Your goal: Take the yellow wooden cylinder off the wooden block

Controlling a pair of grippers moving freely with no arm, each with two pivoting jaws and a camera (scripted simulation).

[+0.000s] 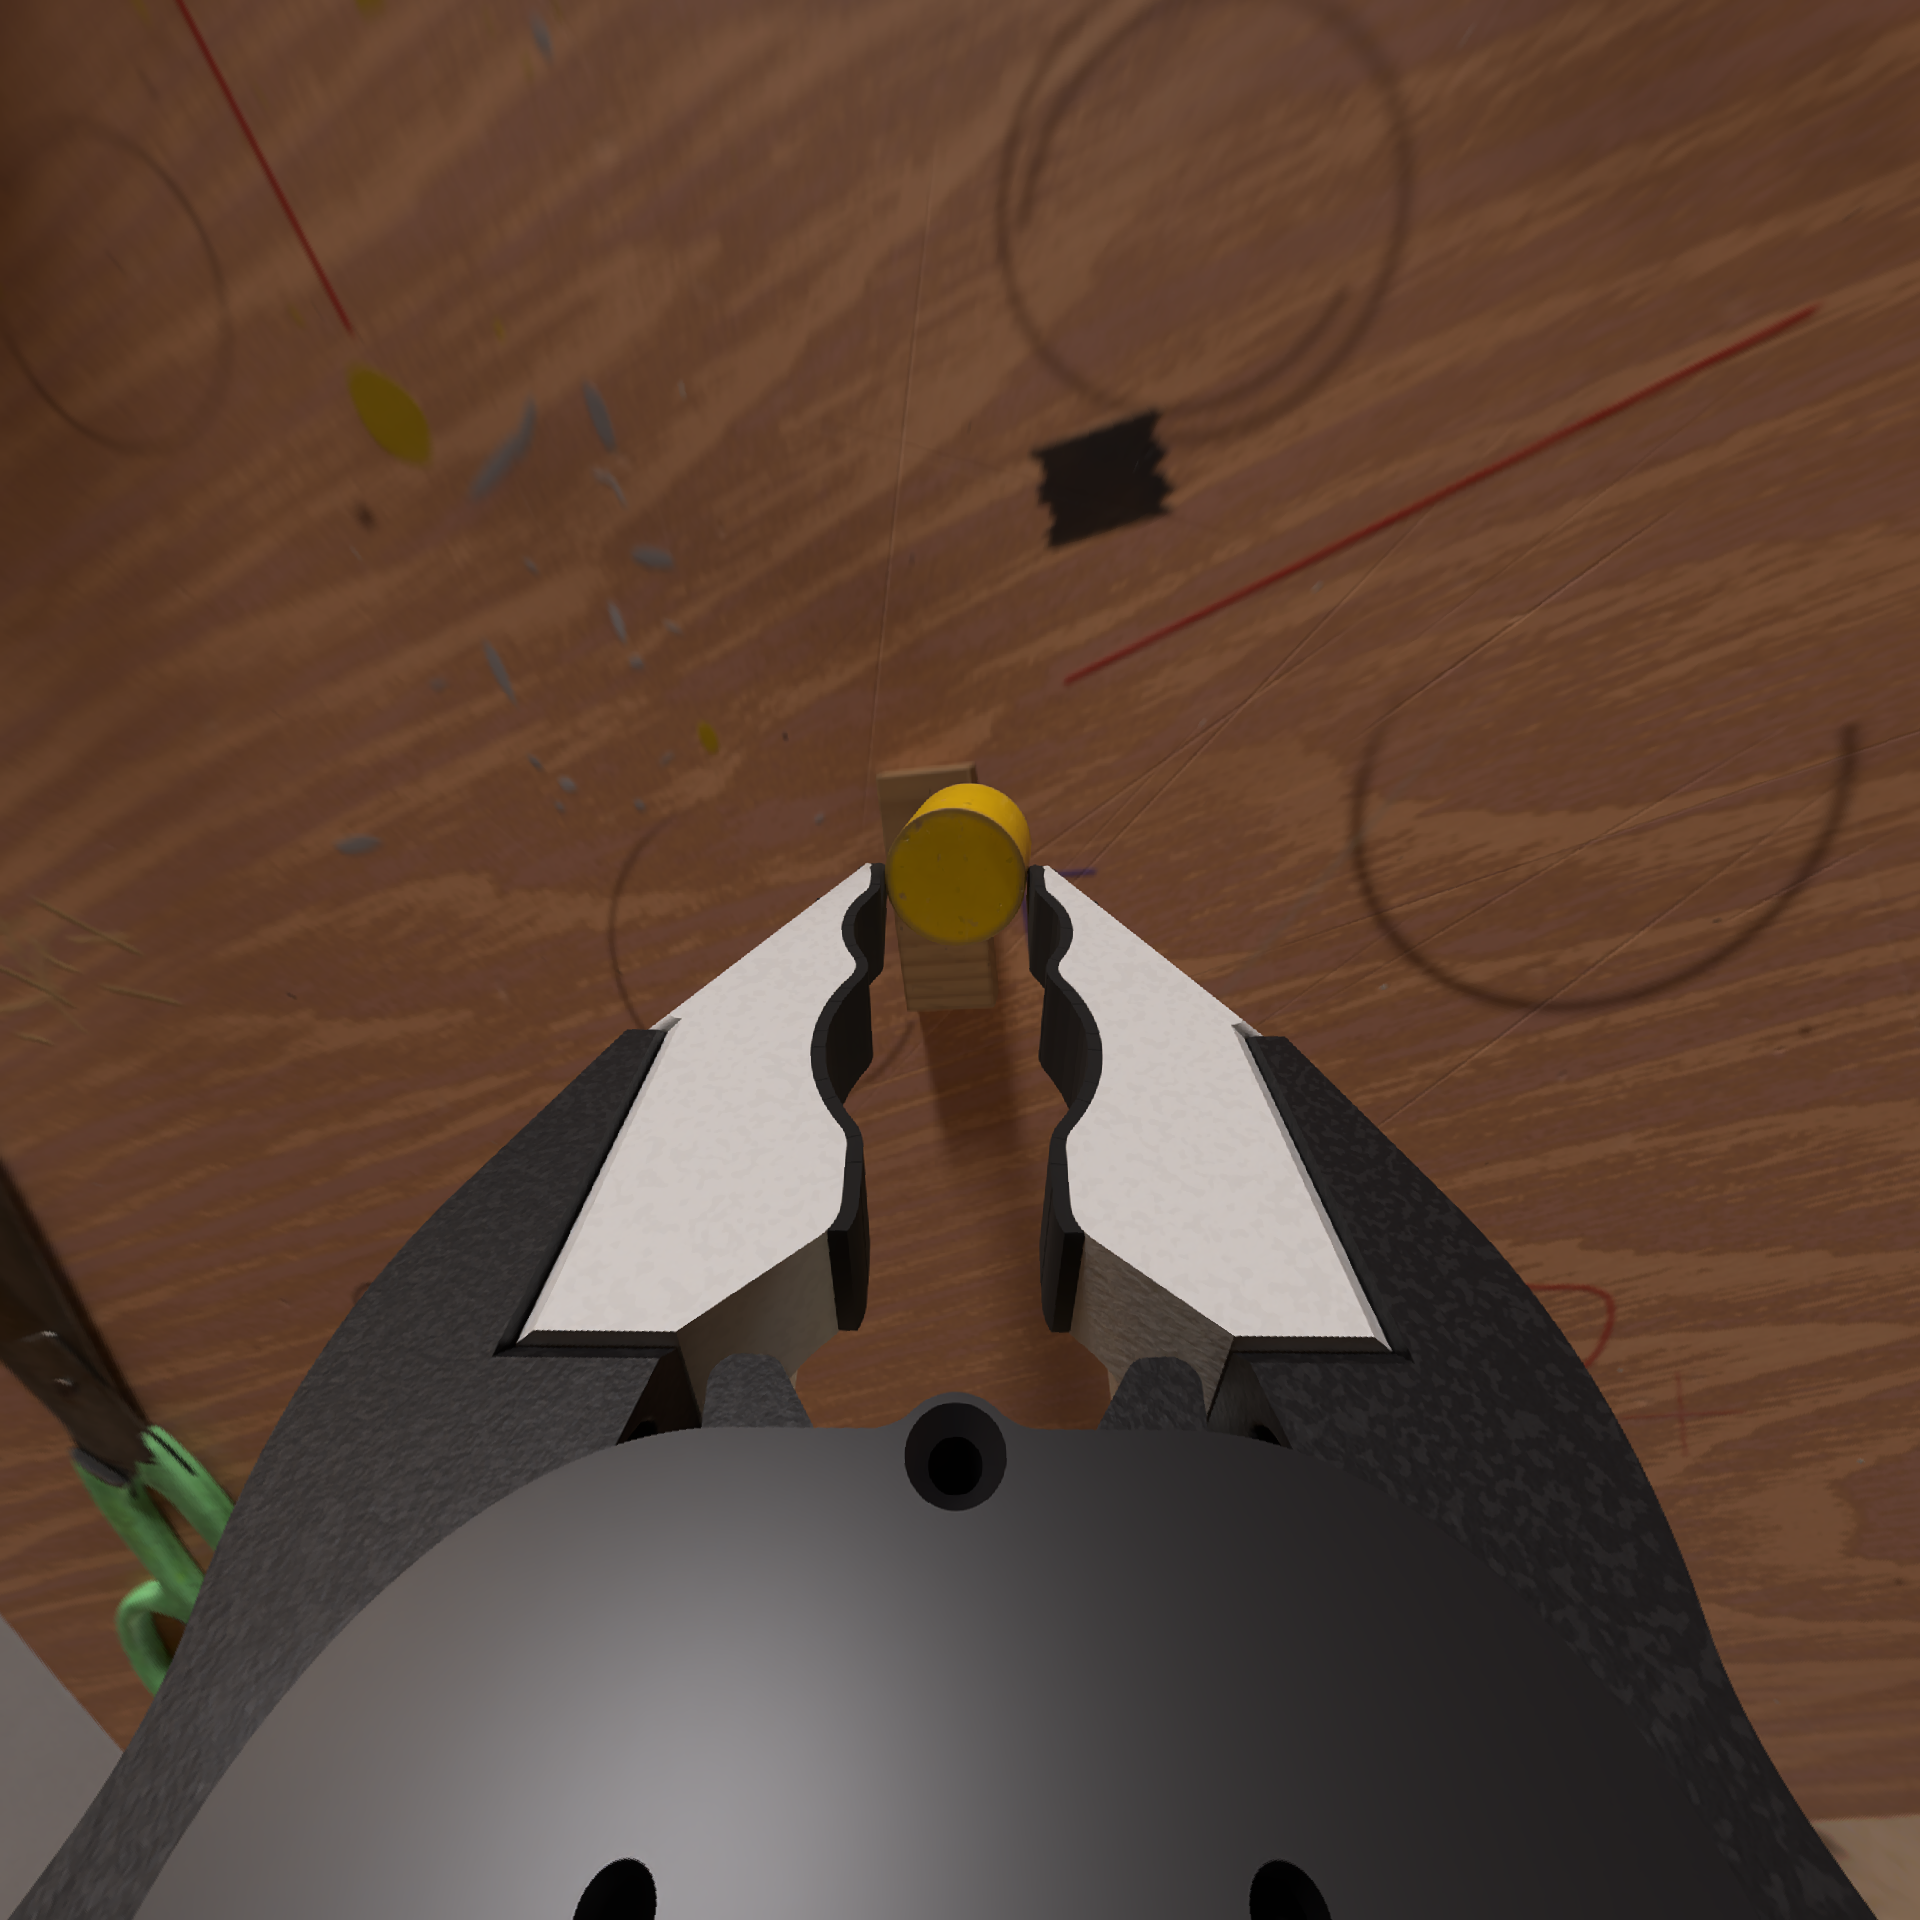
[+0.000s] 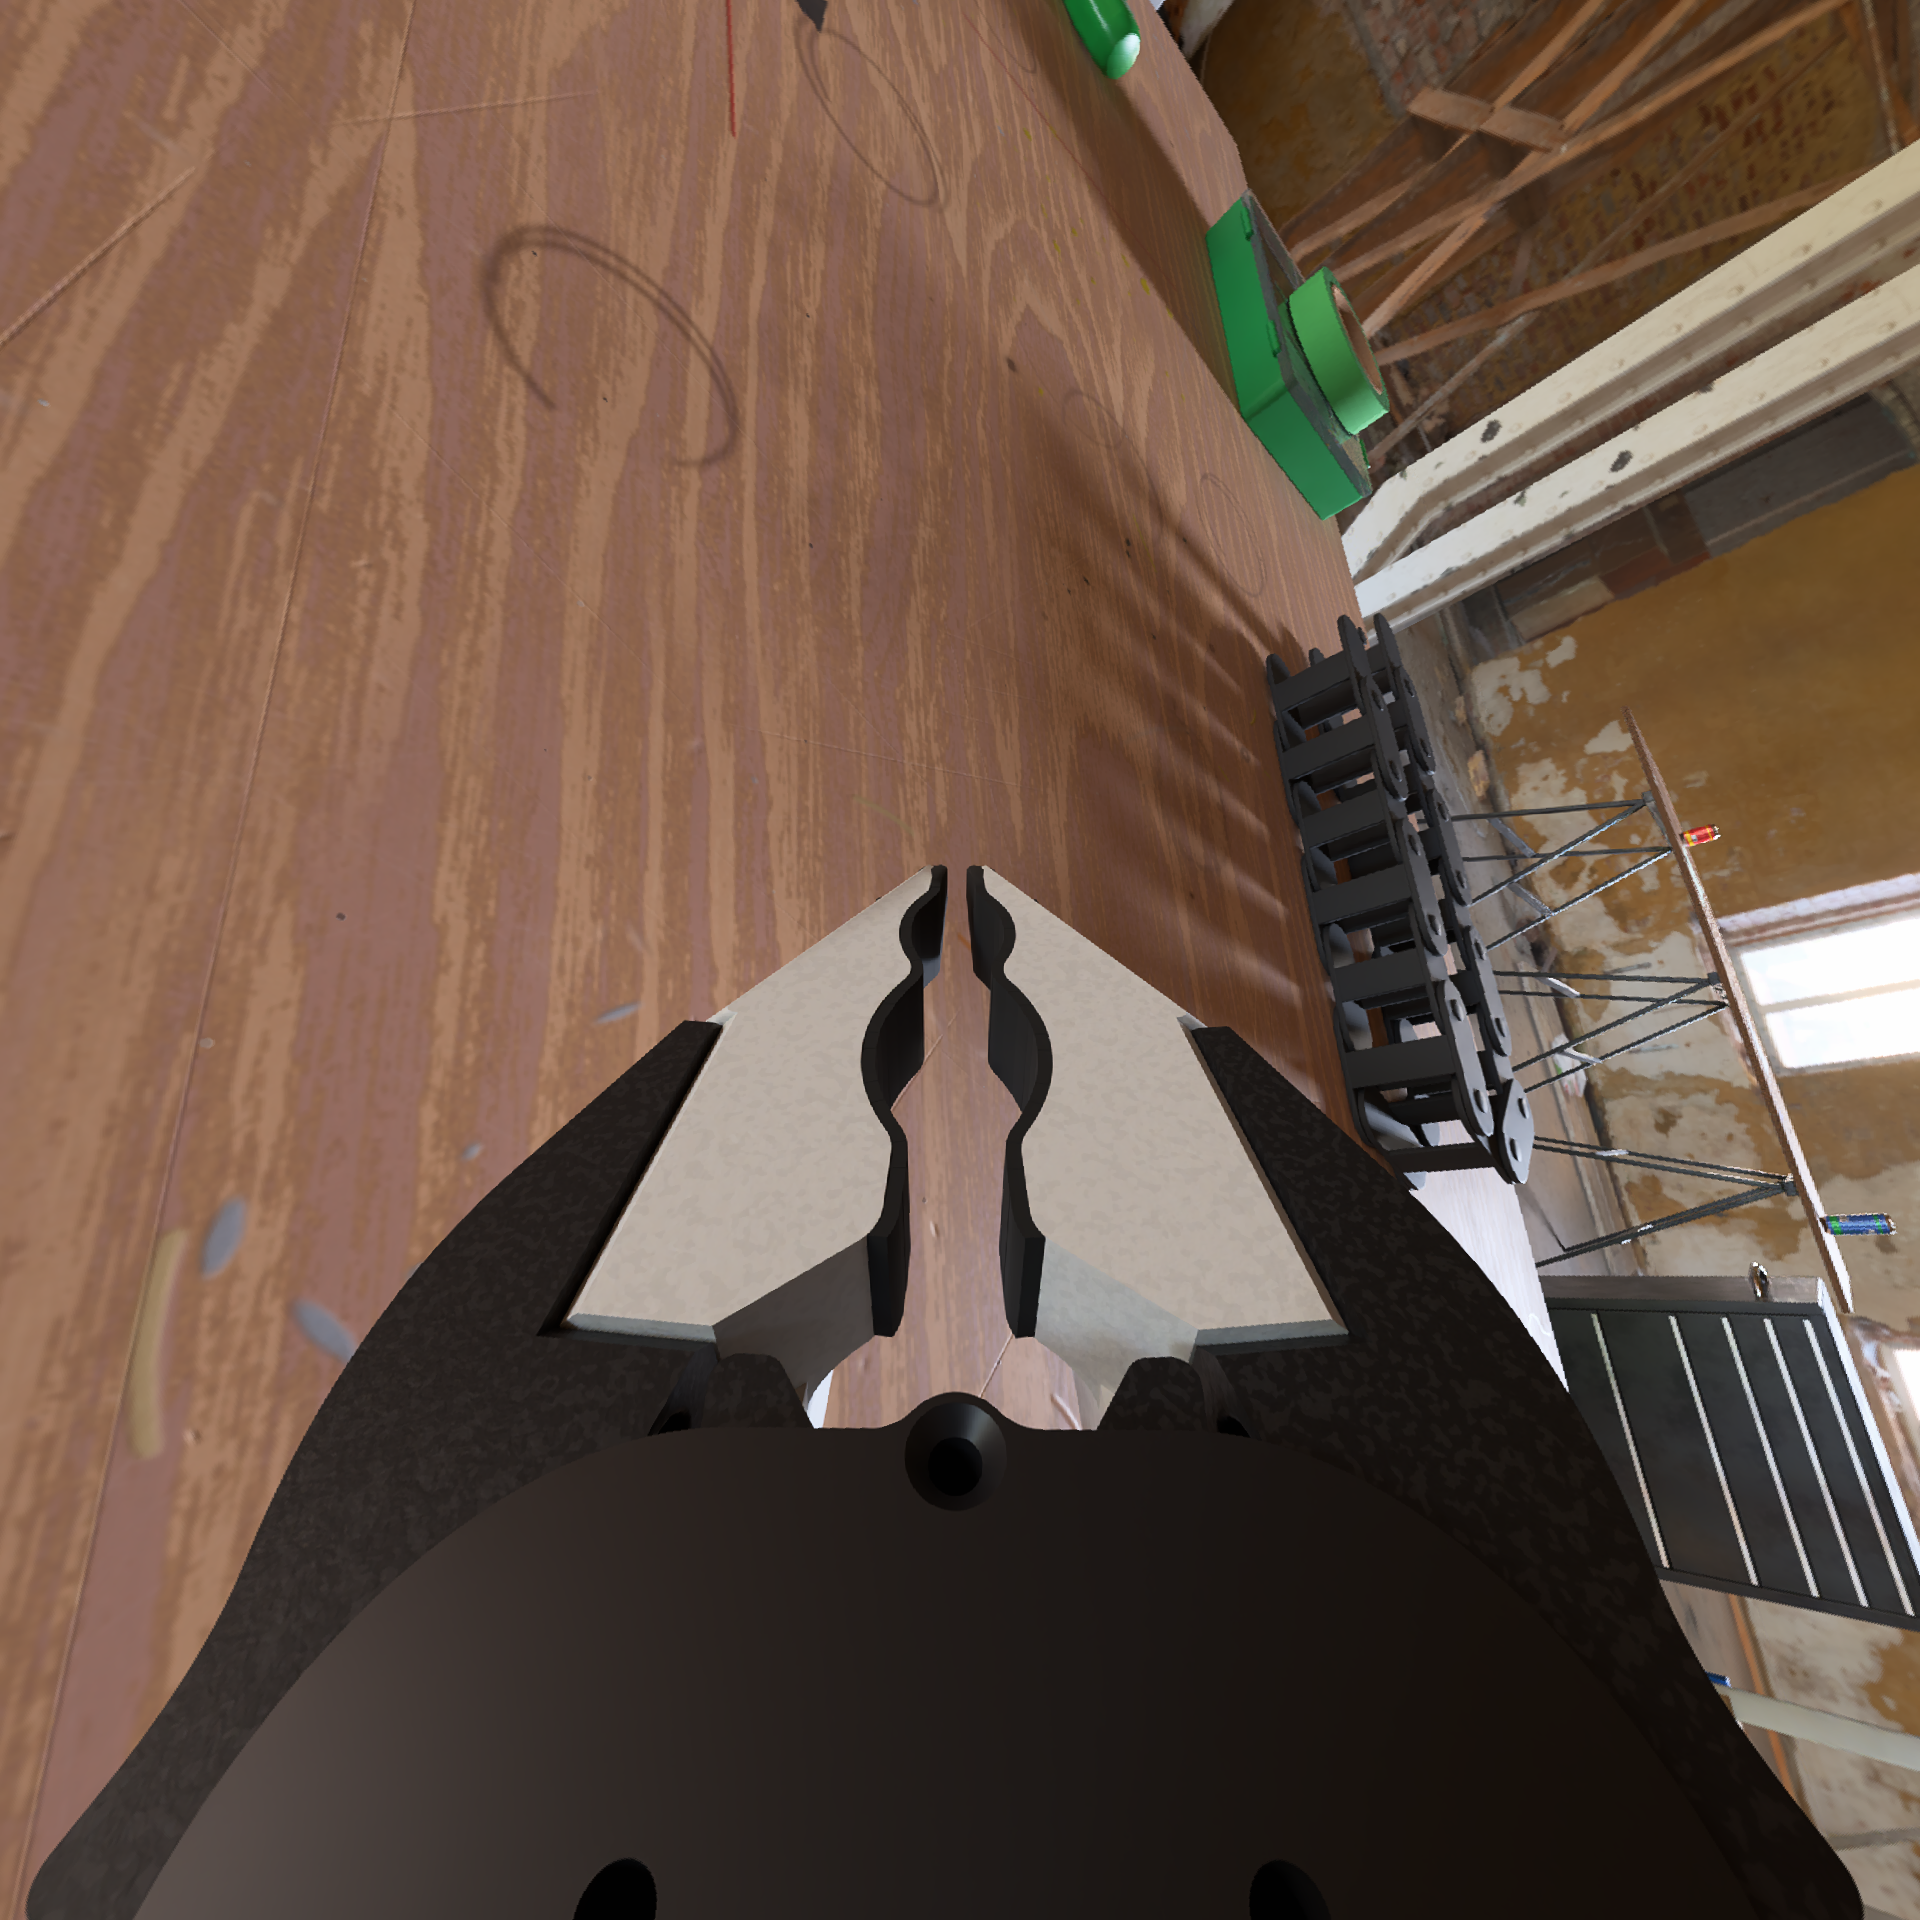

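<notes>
Two claw tips of the left claw (image 1: 956,871) apparently pinch the yellow wooden cylinder (image 1: 958,868); right claw (image 2: 957,871) clenched, empty.

The right gripper (image 2: 957,883) hangs over a brown wooden table (image 2: 520,644) w/ its jaws nearly together, just a thin slit between the tips & nothing in it. Along the table's right edge sit a green tape roll (image 2: 1340,348) on a green-and-grey holder (image 2: 1262,353) at the far end, a black cable chain (image 2: 1392,894) nearer, and a green rounded object (image 2: 1107,31) farthest off, cut by the top edge. A dark slatted panel (image 2: 1745,1455) shows off the table, near right.
</notes>
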